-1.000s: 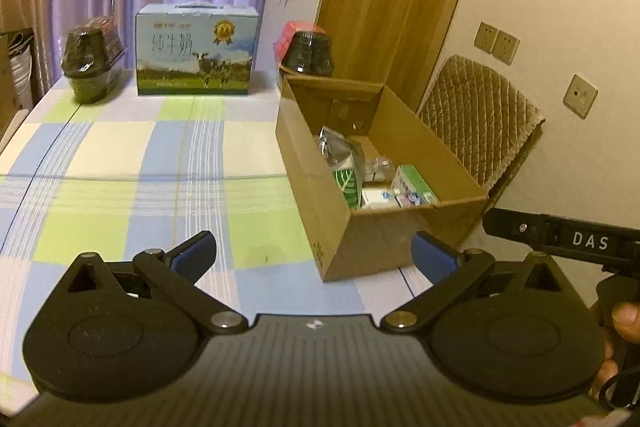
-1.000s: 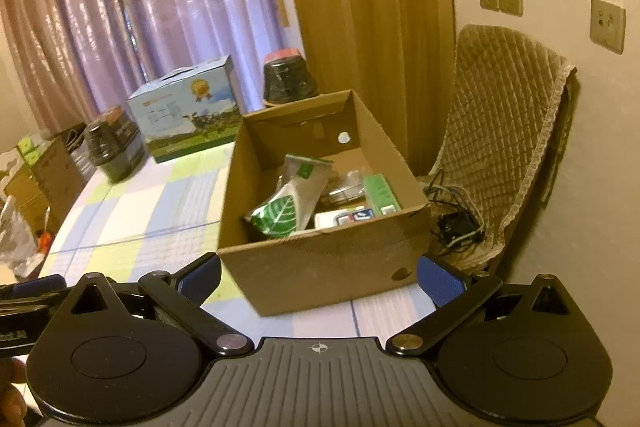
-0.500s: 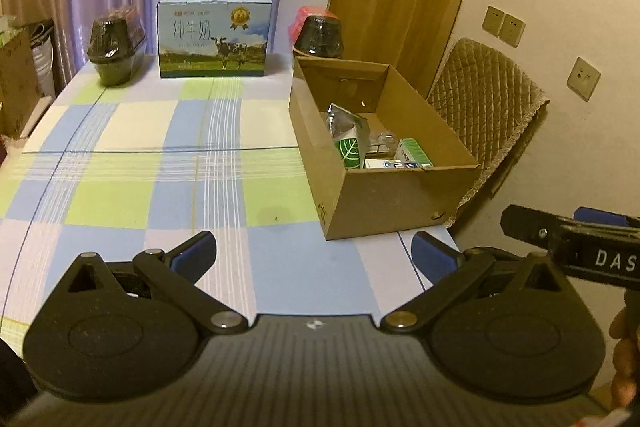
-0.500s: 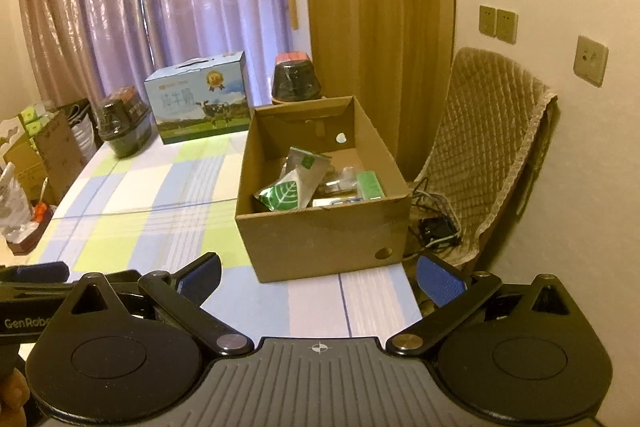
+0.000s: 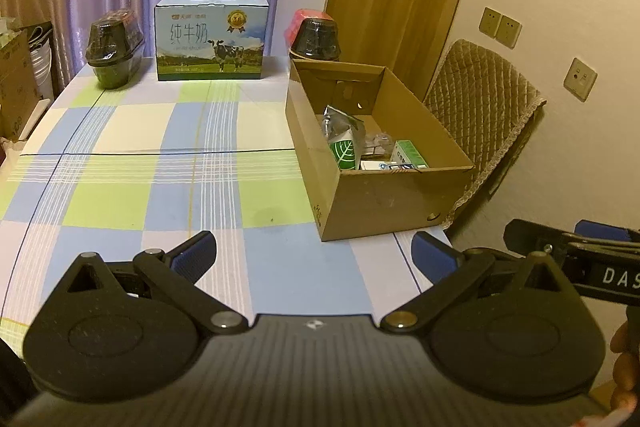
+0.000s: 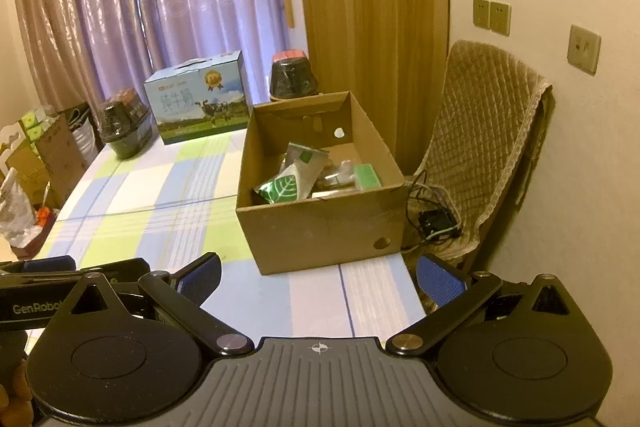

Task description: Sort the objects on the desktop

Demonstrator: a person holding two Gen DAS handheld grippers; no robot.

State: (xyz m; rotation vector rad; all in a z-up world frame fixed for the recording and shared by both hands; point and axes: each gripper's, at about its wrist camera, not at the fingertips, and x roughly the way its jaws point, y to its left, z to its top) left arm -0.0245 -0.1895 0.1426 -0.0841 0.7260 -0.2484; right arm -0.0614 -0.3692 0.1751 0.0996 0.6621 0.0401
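The left hand-held gripper (image 5: 314,255) hangs above the near edge of the counter (image 5: 132,131), its 2 blue-padded fingers (image 5: 196,254) spread wide with nothing between them. The right hand-held gripper (image 6: 318,277) is held just to its right, also spread wide and empty; its black body shows at the right edge of the left wrist view, with a fingertip of the person's hand (image 5: 625,355) below it.

A box (image 5: 384,205) of brown cardboard stands open on the right side of the counter, near the front right corner. Inside it lie a silver pouch (image 5: 343,143) with a green leaf print, a green carton (image 5: 408,154), some clear wrappers and a flat white pack against the near wall.

Along the far edge stand 3 things: a black pot (image 5: 114,47) at the left, a milk case (image 5: 211,39) in the middle and a second black pot (image 5: 316,35) just behind the box. The checked cloth between them and the grippers is bare.

A chair (image 6: 480,147) with a quilted cover stands right of the counter against the wall, with a black charger (image 6: 436,221) and cables on its seat.
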